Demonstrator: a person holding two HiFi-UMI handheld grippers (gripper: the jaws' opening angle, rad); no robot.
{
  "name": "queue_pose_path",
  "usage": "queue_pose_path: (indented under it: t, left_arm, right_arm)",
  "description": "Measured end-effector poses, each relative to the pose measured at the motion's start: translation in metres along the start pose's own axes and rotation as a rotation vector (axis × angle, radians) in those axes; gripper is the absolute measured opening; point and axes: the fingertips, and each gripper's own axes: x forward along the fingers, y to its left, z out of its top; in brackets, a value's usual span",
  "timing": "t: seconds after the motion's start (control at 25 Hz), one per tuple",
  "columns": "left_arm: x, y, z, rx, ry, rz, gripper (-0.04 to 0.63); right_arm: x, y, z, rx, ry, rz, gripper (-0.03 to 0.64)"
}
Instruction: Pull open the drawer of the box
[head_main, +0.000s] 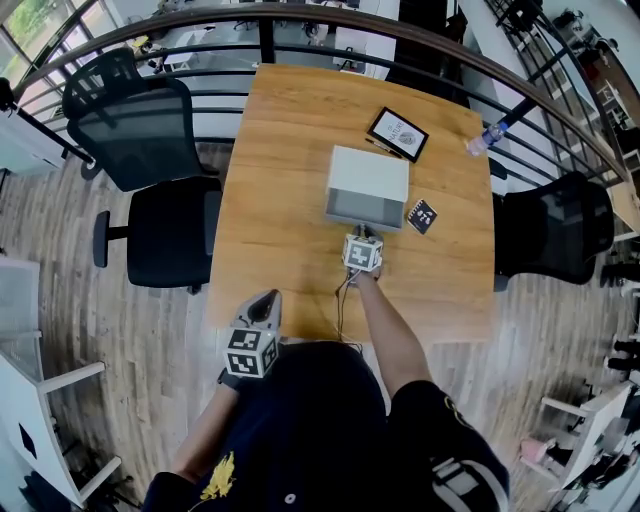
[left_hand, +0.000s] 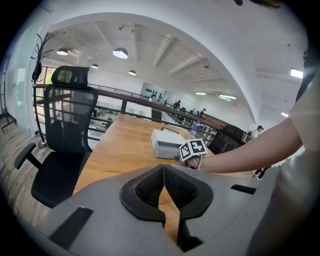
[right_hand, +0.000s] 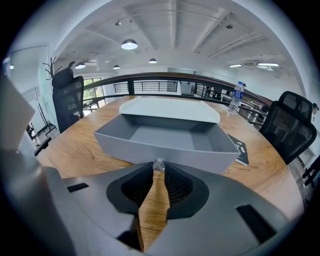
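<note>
A white box (head_main: 368, 170) stands on the wooden table (head_main: 280, 150). Its grey drawer (head_main: 364, 209) is pulled out toward me and looks empty in the right gripper view (right_hand: 165, 136). My right gripper (head_main: 365, 236) is at the drawer's front, shut on the small clear knob (right_hand: 158, 164) at the middle of the front panel. My left gripper (head_main: 268, 301) hangs off the table's near edge, close to my body, shut with nothing between its pads. From the left gripper view (left_hand: 164, 168) the box (left_hand: 164, 142) lies far ahead, beside the right gripper's marker cube (left_hand: 192, 148).
A framed black picture (head_main: 398, 133) lies behind the box, and a black marker card (head_main: 422, 216) to its right. A water bottle (head_main: 487, 139) rests at the table's right edge. Black office chairs stand to the left (head_main: 150, 140) and right (head_main: 560, 235). A curved railing (head_main: 300, 12) runs beyond the table.
</note>
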Motion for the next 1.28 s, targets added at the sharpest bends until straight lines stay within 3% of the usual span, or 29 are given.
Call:
queue_pose_path:
  t: [0.68,1.28]
  left_arm:
    - [0.007,-0.008,0.005,0.033,-0.004,-0.026,0.018]
    - [0.009,-0.016,0.003,0.049,0.000,-0.043,0.018]
  right_arm:
    - [-0.010,0.008,-0.027,0.004,0.029,0.049,0.066]
    - [-0.017,-0.005,-0.032,-0.031,0.019,0.039,0.066]
